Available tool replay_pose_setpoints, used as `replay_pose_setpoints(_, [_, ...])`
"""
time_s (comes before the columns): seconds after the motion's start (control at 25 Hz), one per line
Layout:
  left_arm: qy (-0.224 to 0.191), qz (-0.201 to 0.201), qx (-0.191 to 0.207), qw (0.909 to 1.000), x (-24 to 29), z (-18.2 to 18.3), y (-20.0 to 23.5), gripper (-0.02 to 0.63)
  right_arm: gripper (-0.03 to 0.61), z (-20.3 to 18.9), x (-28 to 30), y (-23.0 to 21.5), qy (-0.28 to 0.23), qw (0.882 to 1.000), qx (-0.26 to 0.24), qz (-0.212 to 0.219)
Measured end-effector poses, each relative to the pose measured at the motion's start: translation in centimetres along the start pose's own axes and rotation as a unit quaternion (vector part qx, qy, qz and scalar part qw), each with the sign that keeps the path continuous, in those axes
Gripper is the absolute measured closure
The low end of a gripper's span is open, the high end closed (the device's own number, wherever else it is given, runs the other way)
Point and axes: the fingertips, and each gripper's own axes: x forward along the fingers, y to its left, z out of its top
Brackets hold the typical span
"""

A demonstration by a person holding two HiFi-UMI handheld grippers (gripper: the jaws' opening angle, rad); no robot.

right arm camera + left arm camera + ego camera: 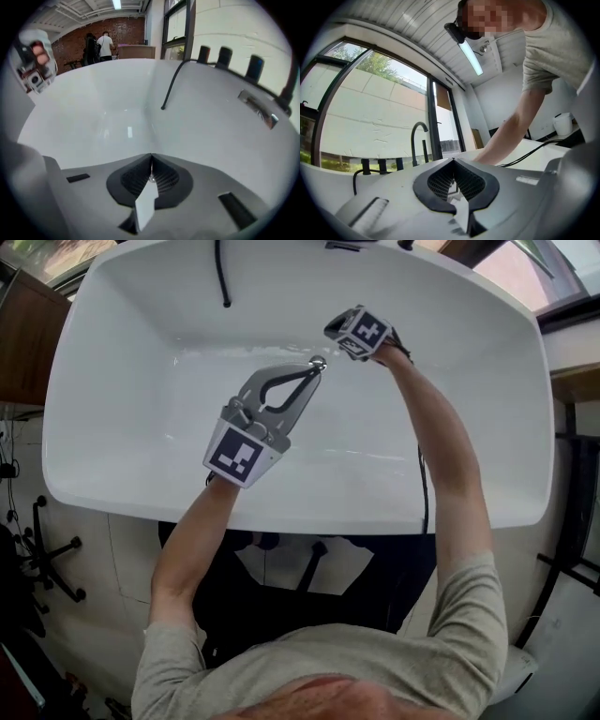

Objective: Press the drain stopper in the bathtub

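The left claw (pixel 315 367) is fully closed, tips together, with nothing held. It reaches down into the white bathtub (pixel 122 390). Its tips sit at a small bright metal spot on the tub floor, the drain stopper (pixel 320 361). Contact cannot be confirmed. The right claw (pixel 151 158) is also closed and empty, just beside the left one and directed along the tub.

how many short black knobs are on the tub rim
3, in a row behind the bathtub rim in the right gripper view: left knob, middle knob, right knob. None look hidden.
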Motion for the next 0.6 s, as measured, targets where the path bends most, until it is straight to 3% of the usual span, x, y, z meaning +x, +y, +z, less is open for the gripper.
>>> replay_pose_setpoints(0.12, [0.014,-0.035,0.037,0.9986,0.0,-0.2,-2.4,0.614,0.575,-2.7,7.1,3.0,0.019,0.999,-0.022,0.02])
replay_pose_setpoints(0.2, [-0.005,-0.046,0.068,0.9966,0.0,0.9,-3.7,0.614,0.575,-4.8,11.3,4.1,0.029,0.999,-0.018,0.021])
replay_pose_setpoints(0.44, [0.007,-0.105,0.182,0.9777,0.2,1.2,-8.1,0.614,0.575,-10.1,19.1,1.6,0.014,0.992,0.119,-0.034])
replay_pose_setpoints(0.6, [0.014,-0.13,0.215,0.9677,0.1,0.6,-9.5,0.614,0.575,-11.8,22.2,1.3,0.006,0.986,0.159,-0.041])
